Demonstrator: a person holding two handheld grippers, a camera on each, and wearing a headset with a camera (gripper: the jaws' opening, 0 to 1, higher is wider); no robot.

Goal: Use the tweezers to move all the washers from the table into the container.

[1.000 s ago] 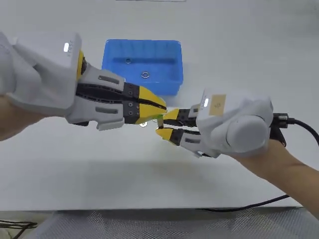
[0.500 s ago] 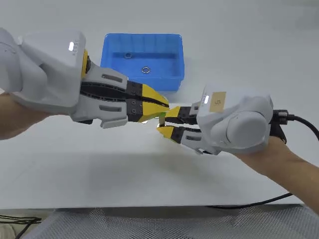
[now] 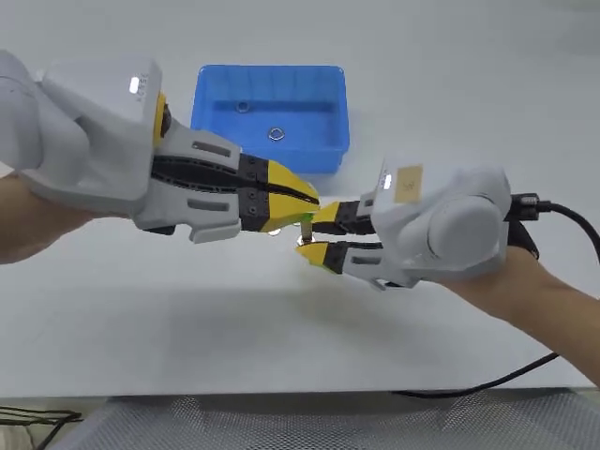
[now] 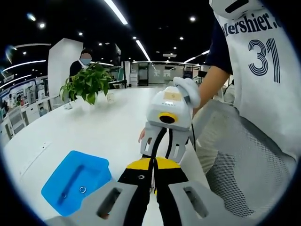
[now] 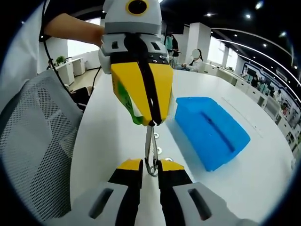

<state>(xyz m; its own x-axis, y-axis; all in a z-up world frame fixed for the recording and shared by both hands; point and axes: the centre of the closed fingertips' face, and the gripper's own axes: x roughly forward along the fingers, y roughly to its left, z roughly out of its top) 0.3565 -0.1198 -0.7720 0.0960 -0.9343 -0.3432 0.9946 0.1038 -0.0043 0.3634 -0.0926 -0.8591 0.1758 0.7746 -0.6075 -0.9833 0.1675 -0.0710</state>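
Thin metal tweezers (image 5: pixel 149 146) hang in the air between my two grippers above the white table (image 3: pixel 187 309). My left gripper (image 3: pixel 307 199) comes in from the left, its yellow jaws shut on one end of the tweezers. Facing it from the right, my right gripper (image 3: pixel 305 234) has its jaws closed on the other end (image 5: pixel 150 170). Three washers (image 5: pixel 159 150) lie on the table just below the tweezers. Behind the grippers stands the blue container (image 3: pixel 323 155), and two washers (image 3: pixel 276 134) lie inside it.
A black cable (image 3: pixel 562 230) trails from the right gripper across the table's right side. The table's front edge (image 3: pixel 281 394) runs close below the hands, with a mesh chair (image 5: pixel 33 155) beyond it. A potted plant (image 4: pixel 87 84) stands far off on the table.
Both grippers have stayed together, holding the tweezers. The right gripper has rolled slightly. The head camera has shifted a little.
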